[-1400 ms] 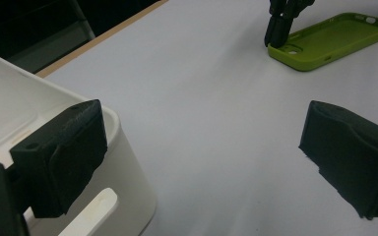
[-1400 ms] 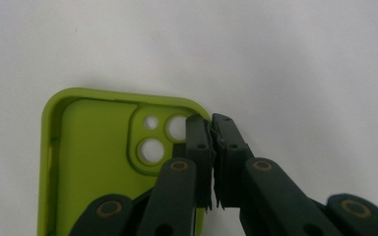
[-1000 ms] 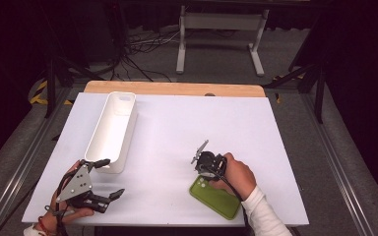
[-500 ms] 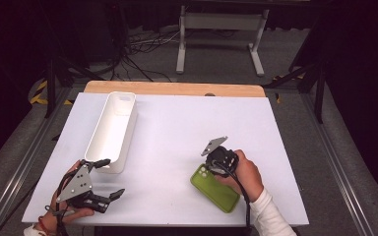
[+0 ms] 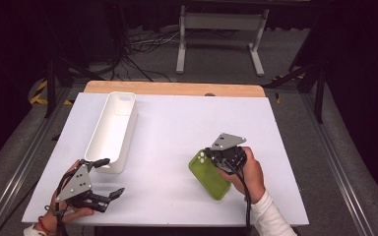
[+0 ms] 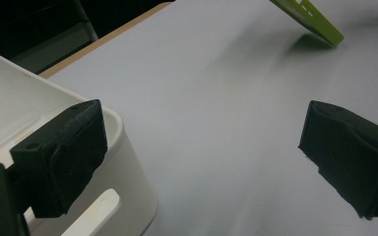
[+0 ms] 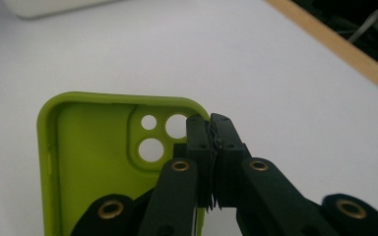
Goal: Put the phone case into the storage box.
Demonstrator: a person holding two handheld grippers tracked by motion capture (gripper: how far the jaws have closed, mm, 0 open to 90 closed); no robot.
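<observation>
While the left tool [image 5: 109, 177] gapes wide beside the white bin [image 5: 112, 129], right tool [image 7: 210, 129] pinching green phone case [image 7: 86, 162] (camera corner).

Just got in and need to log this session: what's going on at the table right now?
A person works with a hand-held gripper in each hand. The right hand-held gripper is shut on the rim of a green phone case, near its camera cutout; the left gripper view suggests that end is tilted up off the white table. The left hand-held gripper is open and holds nothing, beside the near end of a white bin.
</observation>
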